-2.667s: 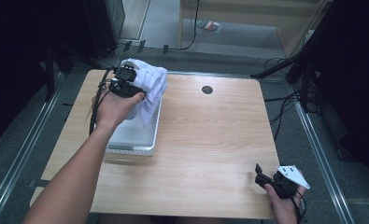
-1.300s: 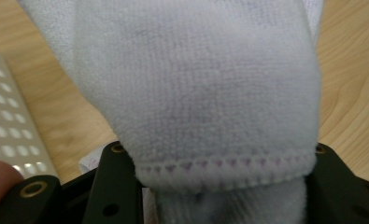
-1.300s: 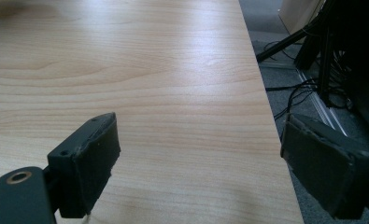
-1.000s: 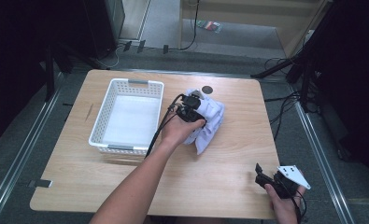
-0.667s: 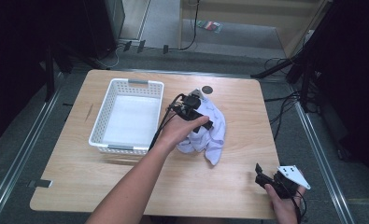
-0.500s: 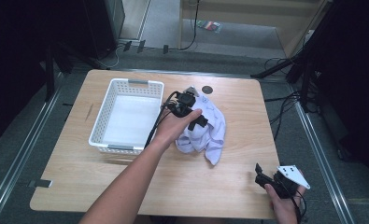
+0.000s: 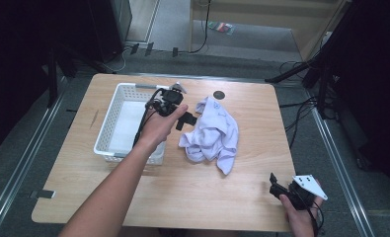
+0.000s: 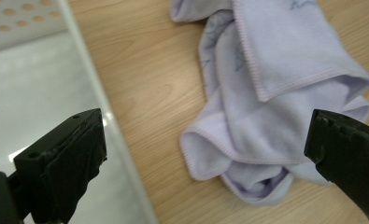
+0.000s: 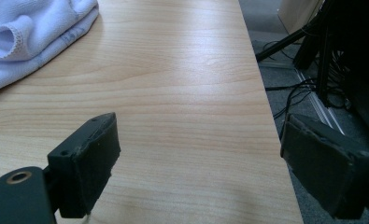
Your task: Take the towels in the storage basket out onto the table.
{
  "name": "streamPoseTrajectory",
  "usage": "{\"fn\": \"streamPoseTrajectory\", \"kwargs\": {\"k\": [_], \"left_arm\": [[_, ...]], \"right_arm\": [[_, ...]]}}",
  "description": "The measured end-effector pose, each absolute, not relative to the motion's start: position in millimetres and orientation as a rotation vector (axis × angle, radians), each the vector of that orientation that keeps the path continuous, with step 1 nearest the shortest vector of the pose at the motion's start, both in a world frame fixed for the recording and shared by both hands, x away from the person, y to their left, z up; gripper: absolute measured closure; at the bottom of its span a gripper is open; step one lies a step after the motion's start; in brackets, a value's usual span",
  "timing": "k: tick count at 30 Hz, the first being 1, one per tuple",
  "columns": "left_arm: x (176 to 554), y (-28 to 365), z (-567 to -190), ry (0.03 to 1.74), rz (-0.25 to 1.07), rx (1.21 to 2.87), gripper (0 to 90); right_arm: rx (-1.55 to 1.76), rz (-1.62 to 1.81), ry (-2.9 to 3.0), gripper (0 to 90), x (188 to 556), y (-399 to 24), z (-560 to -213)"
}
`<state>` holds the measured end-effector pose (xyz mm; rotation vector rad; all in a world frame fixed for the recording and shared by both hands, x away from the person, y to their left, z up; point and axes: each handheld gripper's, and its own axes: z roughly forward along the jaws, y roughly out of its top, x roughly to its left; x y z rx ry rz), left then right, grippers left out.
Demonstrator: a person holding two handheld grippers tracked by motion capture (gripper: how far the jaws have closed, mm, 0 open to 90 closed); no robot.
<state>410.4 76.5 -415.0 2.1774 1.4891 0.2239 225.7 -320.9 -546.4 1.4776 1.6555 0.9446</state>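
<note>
wooden desk (image 7: 133, 192) on a grey floor, dark stands and cables around it. item one: pale lilac cloth (image 7: 212, 136), crumpled in a loose heap on bare wood near the desk's middle, just right of the basket, touching neither tool. item two: white perforated basket (image 7: 107, 129) at the left side of the desk. item three: left tool (image 7: 185, 120), held in a hand above the basket's right edge, just beside the cloth; jaws have just been opening and stand wide apart, nothing gripped between them. item four: right tool (image 7: 275, 183), held at the near right corner of the desk, well apart from the cloth; jaws wide apart, nothing between them.
</note>
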Motion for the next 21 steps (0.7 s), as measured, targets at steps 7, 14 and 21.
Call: {"fn": "streamPoseTrajectory", "kwargs": {"k": [7, 14, 21], "left_arm": [[408.7, 108.0, -415.2, 1.534, 0.246, 2.145, 0.0], [404.9, 142.7, -412.7, 1.577, 0.264, 2.107, 0.0], [396.8, 179.2, -414.7, 1.608, 0.296, 2.08, 0.0]], "right_arm": [[1.481, 0.938, 1.653, 11.9, 225.9, -320.5, -546.4], [1.484, 0.935, 1.65, 11.9, 226.0, -320.4, -546.4], [1.484, 0.935, 1.651, 12.0, 226.3, -320.3, -546.6]]}}
